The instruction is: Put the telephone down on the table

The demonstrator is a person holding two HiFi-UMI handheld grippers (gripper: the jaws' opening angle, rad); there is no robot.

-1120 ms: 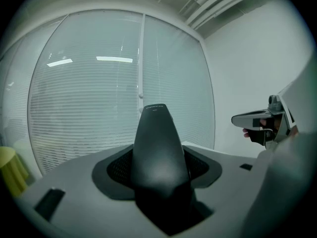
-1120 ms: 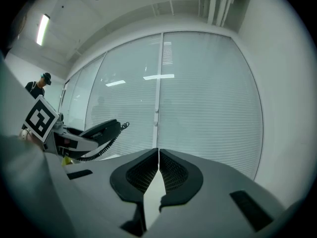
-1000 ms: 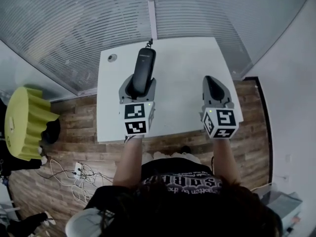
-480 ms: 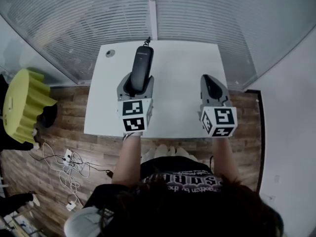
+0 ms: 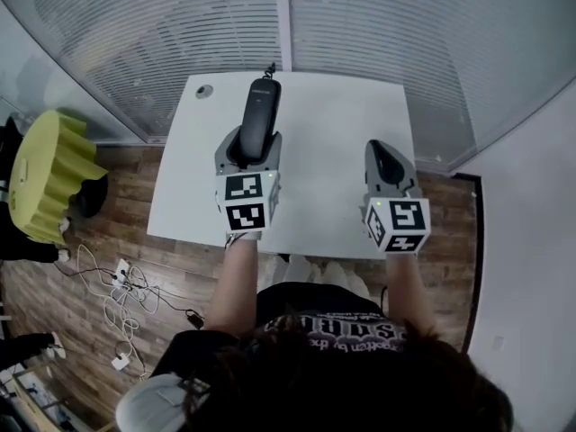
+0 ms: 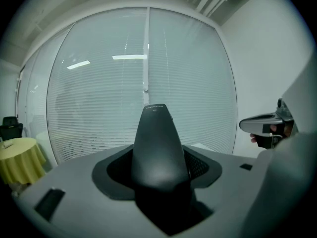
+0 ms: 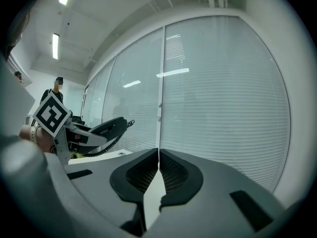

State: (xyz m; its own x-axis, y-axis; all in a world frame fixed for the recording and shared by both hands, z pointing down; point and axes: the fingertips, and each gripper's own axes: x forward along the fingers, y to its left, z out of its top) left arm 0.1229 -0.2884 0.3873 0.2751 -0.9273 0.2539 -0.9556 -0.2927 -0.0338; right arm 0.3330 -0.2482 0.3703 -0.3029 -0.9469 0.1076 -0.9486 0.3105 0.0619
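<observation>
A black telephone handset (image 5: 256,120) with a coiled cord is held above the white table (image 5: 342,124); my left gripper (image 5: 250,156) is shut on its lower end. The handset (image 6: 157,145) rises between the jaws in the left gripper view and hides what lies beyond them. From the right gripper view the handset (image 7: 106,126) and its cord show at the left, raised over the table. My right gripper (image 5: 387,165) hovers over the table's right side, jaws shut together with nothing between them (image 7: 158,168).
The white table has a small round grommet (image 5: 204,91) at its far left corner. Glass walls with blinds (image 5: 378,25) stand behind it. A yellow-draped round table (image 5: 49,183) is at the left, and cables (image 5: 126,300) lie on the wooden floor.
The view has shifted slightly; both grippers keep nearly the same places, the left one still holding the handset above the table.
</observation>
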